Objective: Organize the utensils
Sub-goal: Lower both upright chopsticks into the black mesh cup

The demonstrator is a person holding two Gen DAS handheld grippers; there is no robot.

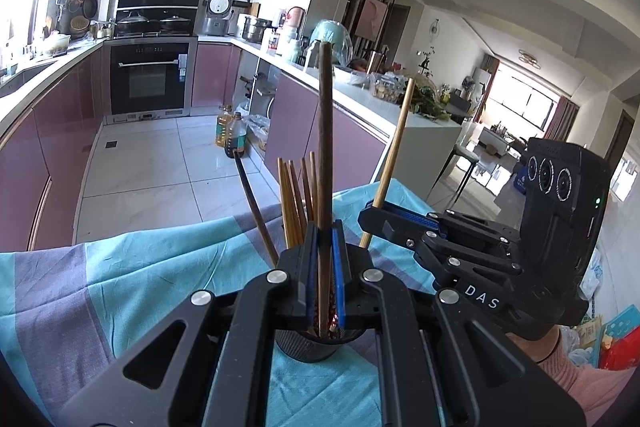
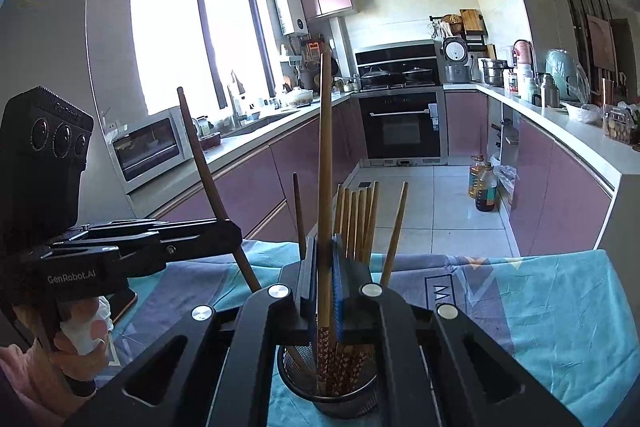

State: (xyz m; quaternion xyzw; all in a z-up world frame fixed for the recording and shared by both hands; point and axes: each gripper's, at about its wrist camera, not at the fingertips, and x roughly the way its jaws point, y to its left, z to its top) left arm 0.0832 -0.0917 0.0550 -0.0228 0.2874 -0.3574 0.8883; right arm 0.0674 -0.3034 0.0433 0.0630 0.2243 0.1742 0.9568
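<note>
While your left gripper (image 1: pixel 324 247) clamps a dark chopstick (image 1: pixel 325 147) over the mesh cup (image 2: pixel 326 383) on the cloth (image 2: pixel 540 307), your right gripper (image 2: pixel 324 259) pinches a light chopstick (image 2: pixel 325 167) above it

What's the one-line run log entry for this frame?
left gripper: shut on dark chopstick | right gripper: shut on light chopstick | both above mesh holder | stage: inserting
</note>
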